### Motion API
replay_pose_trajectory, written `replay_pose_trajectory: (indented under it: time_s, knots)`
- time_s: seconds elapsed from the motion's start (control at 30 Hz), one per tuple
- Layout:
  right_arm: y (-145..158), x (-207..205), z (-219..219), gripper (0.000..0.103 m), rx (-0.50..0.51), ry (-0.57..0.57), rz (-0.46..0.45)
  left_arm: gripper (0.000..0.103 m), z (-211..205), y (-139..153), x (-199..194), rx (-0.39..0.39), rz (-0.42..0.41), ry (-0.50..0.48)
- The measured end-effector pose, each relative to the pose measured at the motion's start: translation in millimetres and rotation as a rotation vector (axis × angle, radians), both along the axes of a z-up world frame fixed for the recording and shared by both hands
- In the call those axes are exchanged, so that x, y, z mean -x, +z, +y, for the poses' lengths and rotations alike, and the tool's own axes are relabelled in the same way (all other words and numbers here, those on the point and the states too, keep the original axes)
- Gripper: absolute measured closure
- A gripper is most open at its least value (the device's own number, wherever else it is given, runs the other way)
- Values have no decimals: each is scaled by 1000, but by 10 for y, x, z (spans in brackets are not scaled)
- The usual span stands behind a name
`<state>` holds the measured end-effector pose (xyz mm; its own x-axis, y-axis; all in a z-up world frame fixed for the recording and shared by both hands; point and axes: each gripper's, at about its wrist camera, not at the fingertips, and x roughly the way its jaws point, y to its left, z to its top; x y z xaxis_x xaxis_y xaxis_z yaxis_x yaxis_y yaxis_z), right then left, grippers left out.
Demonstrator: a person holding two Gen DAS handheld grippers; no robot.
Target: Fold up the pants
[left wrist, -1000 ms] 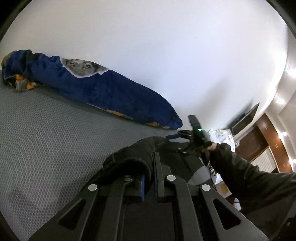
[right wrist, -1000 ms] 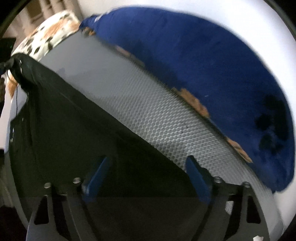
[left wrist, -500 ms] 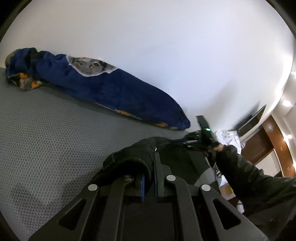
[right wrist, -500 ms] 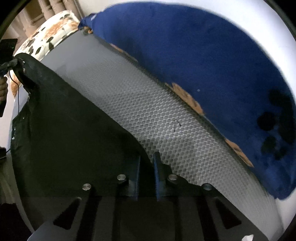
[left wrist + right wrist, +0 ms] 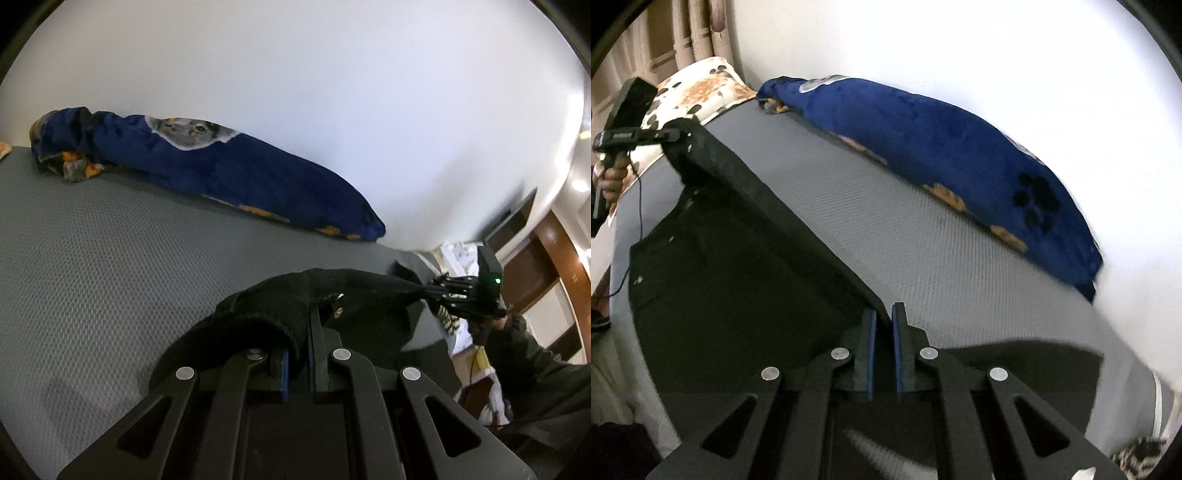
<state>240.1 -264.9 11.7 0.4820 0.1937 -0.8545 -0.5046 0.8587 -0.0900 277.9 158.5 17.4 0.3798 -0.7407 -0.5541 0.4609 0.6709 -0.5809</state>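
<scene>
Grey mat (image 5: pixel 110 280): honeycomb-textured, it fills the ground ahead of both sets of fingers; a white wall (image 5: pixel 332 110) rises behind it.
Blanket (image 5: pixel 229 173): blue, rolled long, lying along the mat's far edge well beyond the fingers. The left view shows a dog's face printed on it; the right view shows black paw prints near one end.
Pants (image 5: pixel 738 266): black, partly lifted off the mat. The right view shows one edge pulled taut in a straight line from the right fingers up to the left gripper, with the rest spread below that line. The left view shows only a bunched fold just ahead of its fingers and a strip running off to the right gripper.
Left view only: a wooden door and a dark-sleeved arm (image 5: pixel 535 362) behind the right gripper.
Right view only: a spotted pillow (image 5: pixel 698 88) and curtains beyond the left gripper, and a hand (image 5: pixel 613 177) around that gripper's handle.
Left gripper (image 5: pixel 298 354): clenched on the thick fold, which sits between the blue pads; seen from the right view it is held level, well above the mat.
Right gripper (image 5: pixel 882 332): its jaws have just been closing and now pinch the edge of the cloth between the pads; it points steeply down toward the mat.
</scene>
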Motion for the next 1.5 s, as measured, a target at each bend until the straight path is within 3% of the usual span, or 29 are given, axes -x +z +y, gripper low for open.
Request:
replay_pose_trajectory:
  time_s: [0.23, 0.47, 0.7, 0.93, 1.0, 1.03, 1.07, 1.13, 1.27, 1.5]
  knots:
    - [3, 846, -210, 98, -28, -70, 28, 95, 34, 8, 550, -64, -8, -65]
    - [-342, 1475, -133, 98, -67, -96, 142, 93, 120, -337, 1082, -167, 62, -110]
    - [-807, 1714, -47, 98, -71, -121, 216, 91, 38, -741, 1431, -334, 96, -155]
    - [-1026, 1730, 7, 98, -32, -139, 225, 84, -137, -779, 1564, -466, 66, -164]
    - [-1025, 1733, 21, 98, -22, -139, 221, 79, -163, -761, 1585, -495, 61, -169]
    - [-1029, 1735, 13, 98, -19, -141, 220, 66, -173, -740, 1608, -533, 54, -160]
    - [-1027, 1736, 10, 98, -17, -142, 218, 45, -167, -731, 1630, -569, 47, -145]
    - [-1032, 1741, 15, 98, -20, -152, 215, 38, -140, -644, 1696, -612, 26, -109]
    - [-1046, 1740, 11, 98, -24, -147, 208, 38, 82, -505, 1794, -561, 53, -36]
    - [-1061, 1746, -9, 97, -34, -143, 203, 39, 315, -417, 1872, -186, 283, 133]
